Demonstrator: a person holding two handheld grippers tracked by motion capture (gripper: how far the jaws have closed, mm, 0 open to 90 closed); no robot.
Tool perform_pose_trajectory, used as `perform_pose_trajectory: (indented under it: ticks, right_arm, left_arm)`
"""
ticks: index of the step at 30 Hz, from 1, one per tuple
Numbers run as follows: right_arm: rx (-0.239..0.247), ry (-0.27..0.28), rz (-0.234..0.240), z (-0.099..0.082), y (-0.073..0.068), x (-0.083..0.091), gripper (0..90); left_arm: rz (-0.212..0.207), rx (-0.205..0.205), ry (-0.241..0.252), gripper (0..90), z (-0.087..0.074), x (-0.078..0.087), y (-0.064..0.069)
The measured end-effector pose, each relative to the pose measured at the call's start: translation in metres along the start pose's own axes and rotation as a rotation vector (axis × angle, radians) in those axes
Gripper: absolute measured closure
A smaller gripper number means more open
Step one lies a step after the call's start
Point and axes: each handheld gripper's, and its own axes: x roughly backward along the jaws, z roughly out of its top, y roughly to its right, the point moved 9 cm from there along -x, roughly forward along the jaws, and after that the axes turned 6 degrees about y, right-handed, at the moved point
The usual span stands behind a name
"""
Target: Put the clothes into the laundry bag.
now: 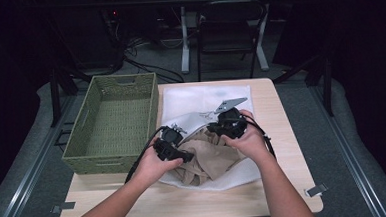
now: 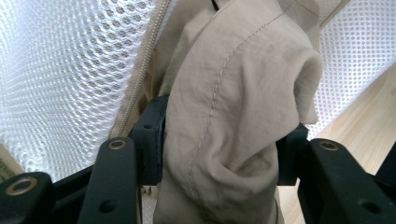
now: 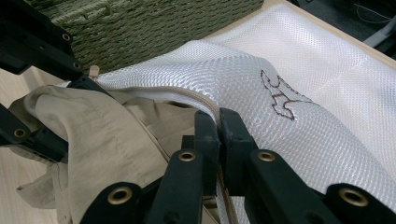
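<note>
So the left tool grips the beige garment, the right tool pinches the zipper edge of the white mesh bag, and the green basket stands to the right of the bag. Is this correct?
One thing is wrong: the green basket stands to the left of the white mesh bag, as the high view shows. The left tool does grip the beige garment, and the right tool pinches the bag's zipper edge.

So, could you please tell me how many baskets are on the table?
1: the green woven basket stands at the table's left side, beside the white mesh bag. None seems hidden.
</note>
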Motion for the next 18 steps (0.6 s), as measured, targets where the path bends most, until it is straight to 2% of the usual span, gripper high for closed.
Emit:
perform_pose_trajectory:
  ticks: [6,9,14,18]
  right_arm:
    - [0.001,-0.003,-0.001,-0.0001,-0.0009,-0.001,86.8]
    - [0.005,-0.002,0.0,-0.0001,-0.0009,-0.0015,86.8]
    - [0.002,-0.003,-0.002,-0.0001,-0.0008,-0.0012,86.8]
    - [0.002,0.0,-0.002,0.0002,-0.0013,-0.0005,86.8]
  left_arm:
    - [-0.011,-0.015,-0.009,60.8,-0.0004,-0.0014,-0.0003]
    - [-0.016,-0.011,-0.008,62.3,0.0005,-0.0029,-0.0012]
    - [-0.006,-0.029,-0.002,77.5,0.0037,-0.003,-0.0002]
    - [-0.01,-0.041,0.006,83.7,0.0066,-0.0035,0.0008]
